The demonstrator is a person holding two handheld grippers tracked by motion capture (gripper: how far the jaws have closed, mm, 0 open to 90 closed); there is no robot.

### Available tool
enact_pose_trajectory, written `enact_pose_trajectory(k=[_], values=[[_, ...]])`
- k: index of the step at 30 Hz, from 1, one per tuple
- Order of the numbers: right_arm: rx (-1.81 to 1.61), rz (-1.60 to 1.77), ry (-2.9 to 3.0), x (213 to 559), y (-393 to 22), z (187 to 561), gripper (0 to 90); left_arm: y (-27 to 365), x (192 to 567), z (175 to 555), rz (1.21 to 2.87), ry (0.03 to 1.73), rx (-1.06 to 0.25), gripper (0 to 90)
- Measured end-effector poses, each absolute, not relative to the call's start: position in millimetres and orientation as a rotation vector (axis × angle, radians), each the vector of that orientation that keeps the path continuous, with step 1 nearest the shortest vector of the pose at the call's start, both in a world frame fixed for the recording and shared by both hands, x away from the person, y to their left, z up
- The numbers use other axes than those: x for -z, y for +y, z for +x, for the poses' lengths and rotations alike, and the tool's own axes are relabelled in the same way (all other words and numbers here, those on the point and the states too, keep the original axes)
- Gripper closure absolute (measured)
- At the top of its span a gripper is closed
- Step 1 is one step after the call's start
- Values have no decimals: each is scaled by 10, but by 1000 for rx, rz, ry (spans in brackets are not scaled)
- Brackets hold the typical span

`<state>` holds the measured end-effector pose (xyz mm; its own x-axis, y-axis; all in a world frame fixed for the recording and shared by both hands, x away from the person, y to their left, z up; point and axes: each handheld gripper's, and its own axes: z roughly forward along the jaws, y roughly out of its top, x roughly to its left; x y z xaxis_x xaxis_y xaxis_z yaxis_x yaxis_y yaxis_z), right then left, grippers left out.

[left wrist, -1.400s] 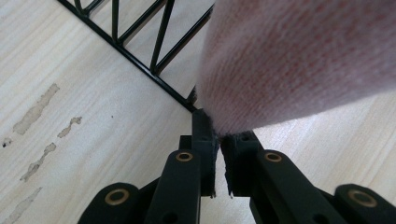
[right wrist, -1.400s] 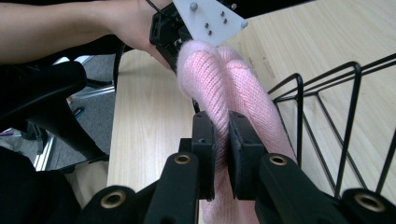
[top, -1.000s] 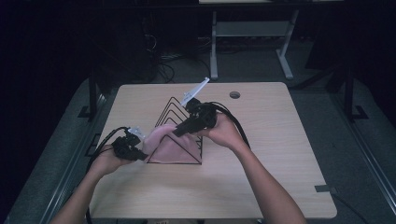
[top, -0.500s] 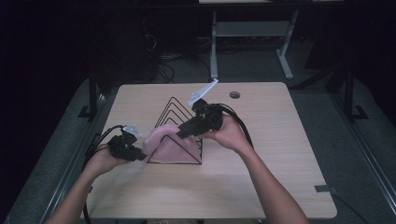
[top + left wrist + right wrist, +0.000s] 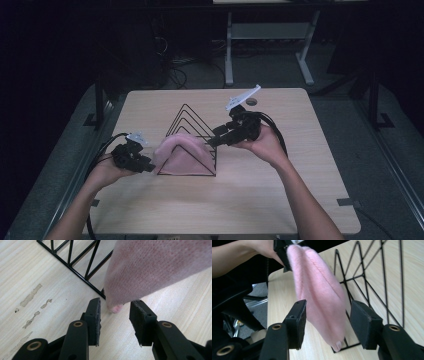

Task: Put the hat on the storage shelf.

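High view is showing the pink knit cloth (image 5: 181, 152) draping over the black wire rack's (image 5: 192, 122) front triangle, hiding it, near the wooden worktop's (image 5: 280, 195) left edge. Its long axis is running across the rack, ends hanging down. Left gripper (image 5: 148, 166) and right gripper (image 5: 215, 141) fingers have just been opening, parted beside the cloth ends without pressing. Surroundings are lying dark.

Both forearms are bare, no sleeves. Each hand carries black tongs: the left tongs (image 5: 150, 167) and the right tongs (image 5: 214, 142) have flat ribbed pads, brass-ringed pivots, a pale grey three-cornered plate on top and black cables behind.
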<state>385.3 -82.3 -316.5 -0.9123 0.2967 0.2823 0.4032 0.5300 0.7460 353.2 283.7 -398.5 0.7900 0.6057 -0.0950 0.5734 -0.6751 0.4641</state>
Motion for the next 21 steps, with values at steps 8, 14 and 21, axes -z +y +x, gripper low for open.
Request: enact_pose_trajectory(k=[8, 14, 21], values=[[1345, -676, -2633, 3227, -1029, 3849, 442, 2835, 3979, 3531, 2502, 871, -87, 586], [1345, -724, -2632, 3271, -1142, 3848, 422, 2856, 3942, 3515, 2475, 876, -97, 572], [1336, -762, -2630, 3325, -1241, 3840, 413, 2892, 3912, 3496, 2459, 884, -100, 554]])
